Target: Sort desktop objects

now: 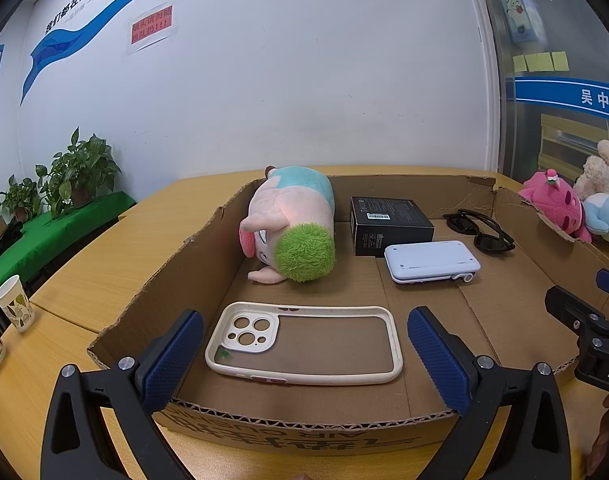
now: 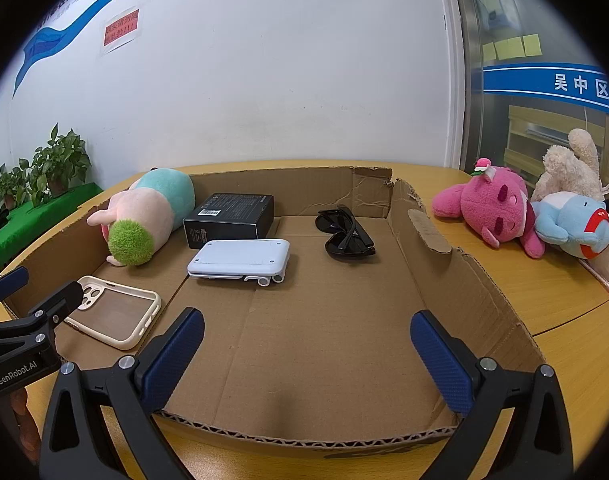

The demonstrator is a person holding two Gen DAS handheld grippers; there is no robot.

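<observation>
Cardboard tray [image 2: 436,240] holds phone case [image 1: 304,344], plush [image 1: 292,224], black box [image 1: 388,224], sunglasses [image 2: 346,232]; both fingers wide

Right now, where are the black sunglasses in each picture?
Left wrist view: the sunglasses lie far right in the cardboard tray, behind the white folded device.
Right wrist view: the sunglasses sit near the middle, right of the white folded device.
Shared landmark: the black box.
</observation>
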